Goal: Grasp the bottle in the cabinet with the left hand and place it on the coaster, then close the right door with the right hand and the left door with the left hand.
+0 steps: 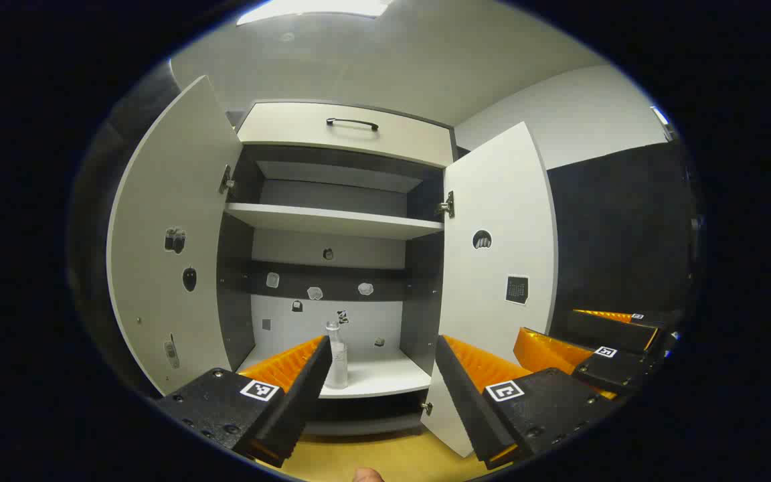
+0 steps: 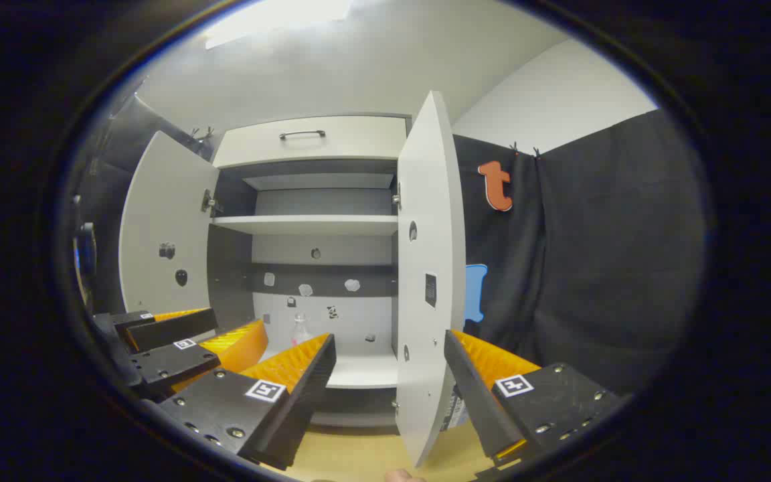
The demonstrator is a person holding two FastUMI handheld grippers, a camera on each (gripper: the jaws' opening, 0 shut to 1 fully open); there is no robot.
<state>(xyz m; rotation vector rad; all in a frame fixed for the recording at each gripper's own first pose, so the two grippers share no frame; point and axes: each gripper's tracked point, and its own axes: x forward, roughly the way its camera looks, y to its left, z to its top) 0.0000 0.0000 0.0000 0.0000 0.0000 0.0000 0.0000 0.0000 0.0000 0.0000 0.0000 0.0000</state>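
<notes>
A white cabinet (image 1: 338, 221) stands with both doors swung wide; on its lowest shelf a small clear bottle (image 1: 336, 358) stands upright, ahead of the left gripper (image 1: 380, 365) and just inside its left finger as that view frames it. The left gripper's jaws gape wide with nothing between them; the right gripper (image 2: 389, 365) is likewise spread wide and empty, the edge of the right door (image 2: 425, 268) rising ahead between its fingers. Judged from this, the first step is in hand: reaching for the bottle. The next move calls for carrying the left gripper forward into the cabinet until its fingers flank the bottle, then closing on it; the left door (image 1: 171, 241) hangs open beyond the left finger.
</notes>
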